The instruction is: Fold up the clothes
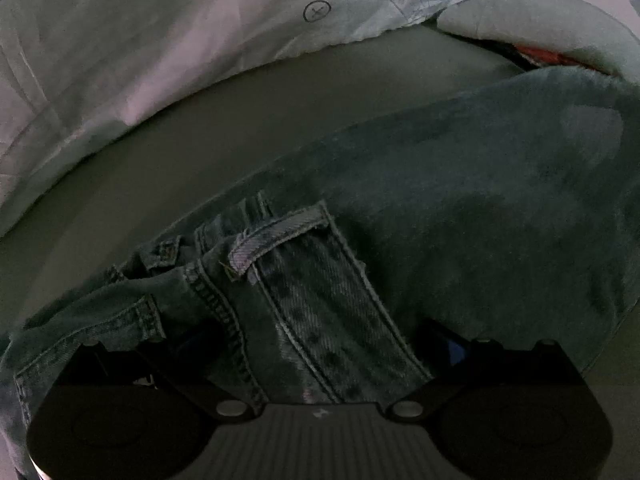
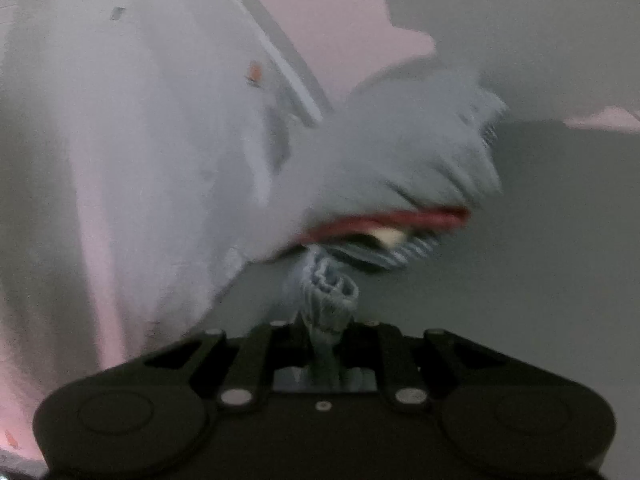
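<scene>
Blue jeans (image 1: 460, 208) lie across the grey surface in the left wrist view, waistband and a belt loop (image 1: 280, 236) nearest the camera. My left gripper (image 1: 320, 344) has its jaws spread wide, with the waistband lying between the fingers and covering the tips. In the right wrist view my right gripper (image 2: 326, 340) is shut on a bunched fold of the jeans (image 2: 330, 292), which stands up from between the fingers. The view is blurred by motion.
A white printed sheet or garment (image 1: 160, 40) lies along the far left. A pale grey garment with a red band (image 2: 400, 160) lies just beyond the right gripper; it also shows in the left wrist view (image 1: 540, 28). White cloth (image 2: 160, 140) fills the left of the right wrist view.
</scene>
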Motion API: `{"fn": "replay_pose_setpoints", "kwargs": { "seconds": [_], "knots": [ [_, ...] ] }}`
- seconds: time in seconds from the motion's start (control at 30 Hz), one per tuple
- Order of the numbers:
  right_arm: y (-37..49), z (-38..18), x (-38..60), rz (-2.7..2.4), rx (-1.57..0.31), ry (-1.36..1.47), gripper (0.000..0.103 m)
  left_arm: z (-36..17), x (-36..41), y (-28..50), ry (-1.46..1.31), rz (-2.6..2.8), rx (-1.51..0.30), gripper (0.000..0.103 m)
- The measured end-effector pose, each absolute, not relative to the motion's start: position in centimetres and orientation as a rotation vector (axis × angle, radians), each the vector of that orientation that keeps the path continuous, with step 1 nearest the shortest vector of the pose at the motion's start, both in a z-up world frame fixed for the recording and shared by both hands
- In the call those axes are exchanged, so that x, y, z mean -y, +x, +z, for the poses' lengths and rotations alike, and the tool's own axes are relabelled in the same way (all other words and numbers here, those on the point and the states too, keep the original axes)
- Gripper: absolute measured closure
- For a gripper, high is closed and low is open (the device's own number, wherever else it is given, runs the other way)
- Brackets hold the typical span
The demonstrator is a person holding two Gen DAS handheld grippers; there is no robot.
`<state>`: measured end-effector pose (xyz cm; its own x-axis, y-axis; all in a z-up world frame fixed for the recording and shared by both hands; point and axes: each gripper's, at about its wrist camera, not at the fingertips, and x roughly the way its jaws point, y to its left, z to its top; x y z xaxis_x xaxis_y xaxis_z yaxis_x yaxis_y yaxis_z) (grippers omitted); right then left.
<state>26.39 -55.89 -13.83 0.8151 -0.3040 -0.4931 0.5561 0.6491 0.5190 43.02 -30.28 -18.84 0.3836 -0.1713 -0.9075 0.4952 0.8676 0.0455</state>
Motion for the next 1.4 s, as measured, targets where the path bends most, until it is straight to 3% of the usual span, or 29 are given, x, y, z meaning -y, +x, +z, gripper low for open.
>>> {"fn": "replay_pose_setpoints", "kwargs": {
  "seconds": [0.13, 0.33, 0.47, 0.5, 0.57, 0.6, 0.7, 0.77, 1.0, 1.17, 1.4],
  "knots": [
    [27.5, -8.3, 50.4, -0.393, -0.334, 0.61, 0.09, -13.1, 24.1, 43.3, -0.071, -0.532, -1.063, 0.002],
    [29.0, -1.6, 32.6, 0.032, -0.313, 0.277, 0.09, -3.0, 6.4, 37.3, -0.415, -0.349, -0.701, 0.002],
    [28.6, -4.9, 19.6, 0.367, -0.469, 0.138, 0.088, -1.4, -4.7, 31.2, -0.478, -0.075, -0.539, 0.0],
    [28.5, -6.7, 16.5, 0.434, -0.533, 0.1, 0.084, -2.0, -6.8, 29.9, -0.48, -0.003, -0.538, 0.0],
    [28.1, -11.4, 10.7, 0.521, -0.712, -0.076, 0.065, -4.0, -9.9, 28.2, -0.489, 0.114, -0.602, 0.0],
    [27.6, -12.9, 8.9, 0.559, -0.77, -0.142, 0.065, -5.0, -10.9, 27.6, -0.504, 0.15, -0.636, 0.0],
    [25.8, -12.8, 6.8, 0.646, -0.752, -0.208, 0.055, -7.8, -12.1, 26.1, -0.572, 0.169, -0.707, 0.0],
    [25.3, -12.0, 6.4, 0.663, -0.715, -0.227, 0.032, -9.3, -11.9, 25.8, -0.592, 0.146, -0.755, 0.0],
    [27.5, -10.9, 12.7, 0.442, -0.747, -0.083, 0.02, -12.4, -6.5, 28.3, -0.449, -0.032, -0.903, 0.0],
    [27.5, -11.0, 20.1, 0.243, -0.767, 0.045, 0.005, -14.1, -2.5, 31.0, -0.369, -0.158, -1.008, 0.0],
    [28.5, -12.6, 27.9, 0.038, -0.8, 0.155, 0.001, -16.0, -0.4, 34.0, -0.318, -0.197, -1.099, 0.0]
  ]
}}
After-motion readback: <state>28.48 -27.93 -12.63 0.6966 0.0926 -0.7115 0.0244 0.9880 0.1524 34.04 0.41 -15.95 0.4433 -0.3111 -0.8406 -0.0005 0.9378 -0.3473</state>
